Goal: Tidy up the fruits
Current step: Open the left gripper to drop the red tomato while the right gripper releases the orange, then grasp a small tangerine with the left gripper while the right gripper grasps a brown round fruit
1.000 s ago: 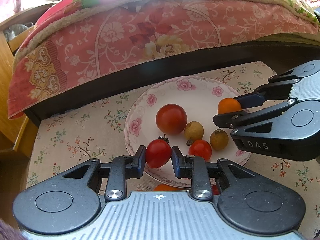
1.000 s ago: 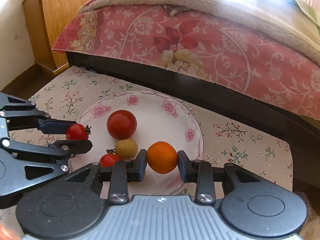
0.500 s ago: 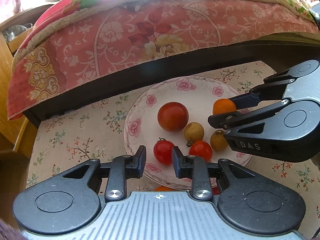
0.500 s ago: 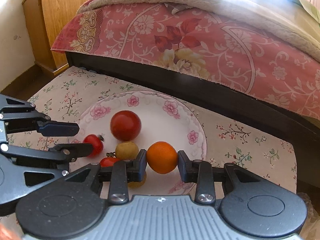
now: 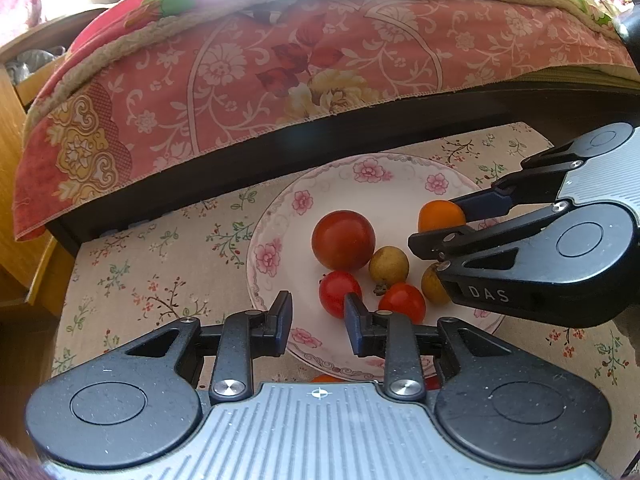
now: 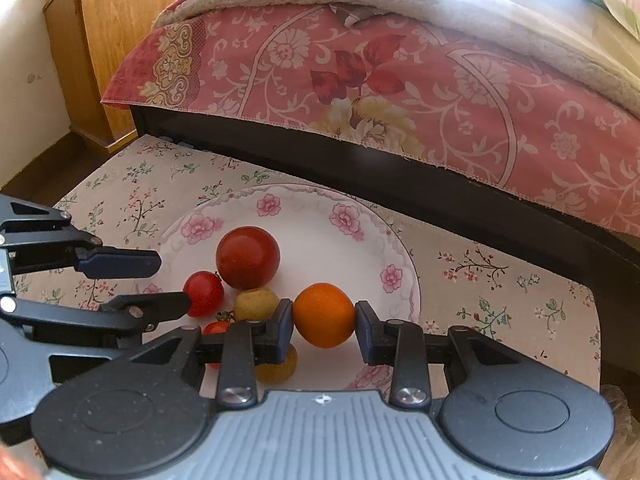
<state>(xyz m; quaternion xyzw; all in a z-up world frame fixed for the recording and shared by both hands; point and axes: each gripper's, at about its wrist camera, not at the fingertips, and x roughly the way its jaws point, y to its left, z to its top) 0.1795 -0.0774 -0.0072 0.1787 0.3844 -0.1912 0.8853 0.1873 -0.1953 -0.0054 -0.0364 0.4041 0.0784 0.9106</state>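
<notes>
Right gripper (image 6: 324,316) clamps the orange fruit (image 6: 323,314) above the plate's (image 6: 320,216) 5 o'clock edge. Left gripper (image 5: 316,317) gapes empty, a cherry tomato (image 5: 339,292) just beyond its fingertips.

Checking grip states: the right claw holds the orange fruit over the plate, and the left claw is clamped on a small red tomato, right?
Not quite. The left claw is open; the small red tomato lies free on the plate, as the left wrist view shows. The right claw does hold the orange fruit.
</notes>
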